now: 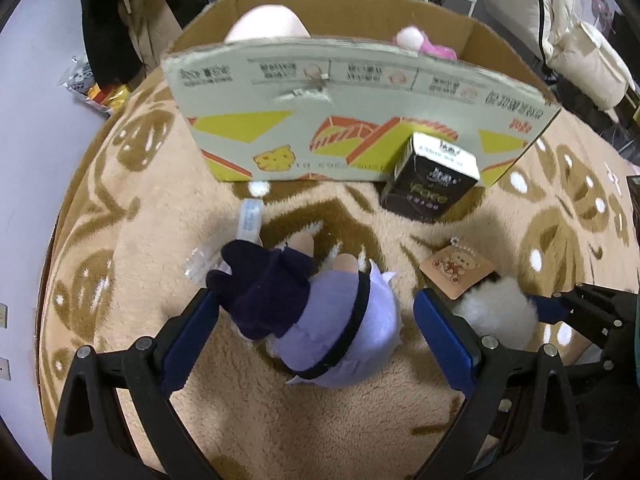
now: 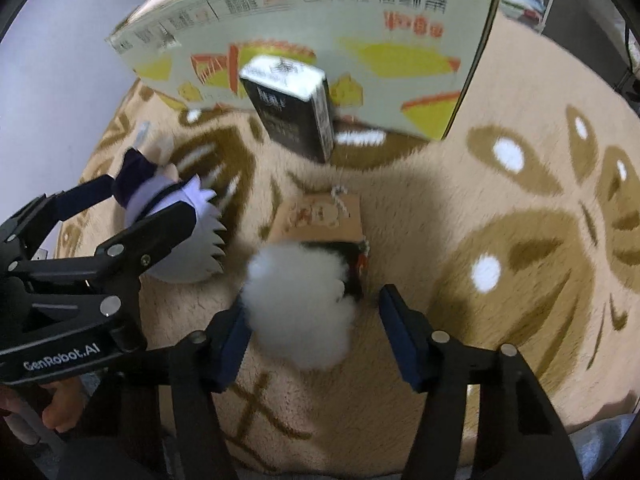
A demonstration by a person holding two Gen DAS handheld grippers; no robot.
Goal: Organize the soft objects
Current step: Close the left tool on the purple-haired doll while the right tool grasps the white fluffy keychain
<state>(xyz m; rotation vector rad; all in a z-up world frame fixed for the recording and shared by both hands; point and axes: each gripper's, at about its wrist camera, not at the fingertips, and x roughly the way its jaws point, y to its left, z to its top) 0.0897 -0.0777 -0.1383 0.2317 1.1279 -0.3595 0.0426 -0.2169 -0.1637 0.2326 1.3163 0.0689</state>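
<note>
A plush doll (image 1: 320, 316) with pale lilac hair and a dark navy outfit lies on the tan rug, between the wide-open fingers of my left gripper (image 1: 316, 312); neither pad clearly touches it. It also shows in the right wrist view (image 2: 176, 232). A white fluffy pom-pom toy (image 2: 298, 304) with a bear hang tag (image 2: 320, 216) lies between the open fingers of my right gripper (image 2: 312, 320), against the left pad. It shows in the left wrist view (image 1: 496, 316) too. A cardboard box (image 1: 360, 128) stands behind, holding a pink plush (image 1: 420, 42) and a pale round cushion (image 1: 268, 26).
A black carton (image 1: 432, 180) leans against the box front, also in the right wrist view (image 2: 292, 112). A clear plastic wrapper with a label (image 1: 248, 224) lies left of the doll. Clutter, hanging clothes and white bedding ring the rug (image 1: 140, 216).
</note>
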